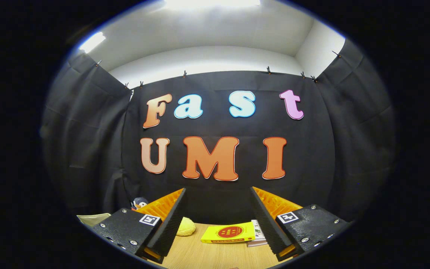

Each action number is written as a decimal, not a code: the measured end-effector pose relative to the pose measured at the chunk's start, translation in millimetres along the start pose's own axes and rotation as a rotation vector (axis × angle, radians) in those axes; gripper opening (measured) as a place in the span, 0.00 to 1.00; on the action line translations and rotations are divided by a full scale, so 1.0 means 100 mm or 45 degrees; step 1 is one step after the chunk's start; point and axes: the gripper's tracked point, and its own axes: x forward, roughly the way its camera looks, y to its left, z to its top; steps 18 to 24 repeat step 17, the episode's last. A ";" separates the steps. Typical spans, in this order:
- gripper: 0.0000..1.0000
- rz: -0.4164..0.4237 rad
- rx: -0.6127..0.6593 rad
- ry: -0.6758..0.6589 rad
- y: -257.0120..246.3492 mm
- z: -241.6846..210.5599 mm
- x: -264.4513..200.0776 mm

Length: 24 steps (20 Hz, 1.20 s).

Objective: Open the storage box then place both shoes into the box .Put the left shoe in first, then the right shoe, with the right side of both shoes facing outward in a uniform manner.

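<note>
Wooden table [200,257] | gripper [218,220] jaws apart, empty | yellow book [228,233] between fingers, 12 o'clock | yellow soft lump [186,227] at 11 o'clock

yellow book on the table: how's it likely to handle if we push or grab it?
The yellow book lies flat on the wooden table, so it would probably slide, not roll or tip. It looks thin, so likely light and somewhat bendy. The open gripper holds nothing; a flat book may be awkward to pinch.

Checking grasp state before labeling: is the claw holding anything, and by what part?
Nothing is held. The claw is open, its fingers wide apart with only air between them; the yellow book lies on the wooden table beyond them.
</note>
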 end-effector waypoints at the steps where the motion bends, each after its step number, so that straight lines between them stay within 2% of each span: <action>1: 0.98 0.001 -0.002 -0.001 0.00 0.00 -0.01; 9: 0.98 -0.009 -0.023 0.006 -0.11 -0.02 -0.15; 17: 0.98 0.039 -0.014 -0.007 -0.06 -0.08 -0.19; 24: 0.98 0.039 -0.014 -0.007 -0.06 -0.08 -0.19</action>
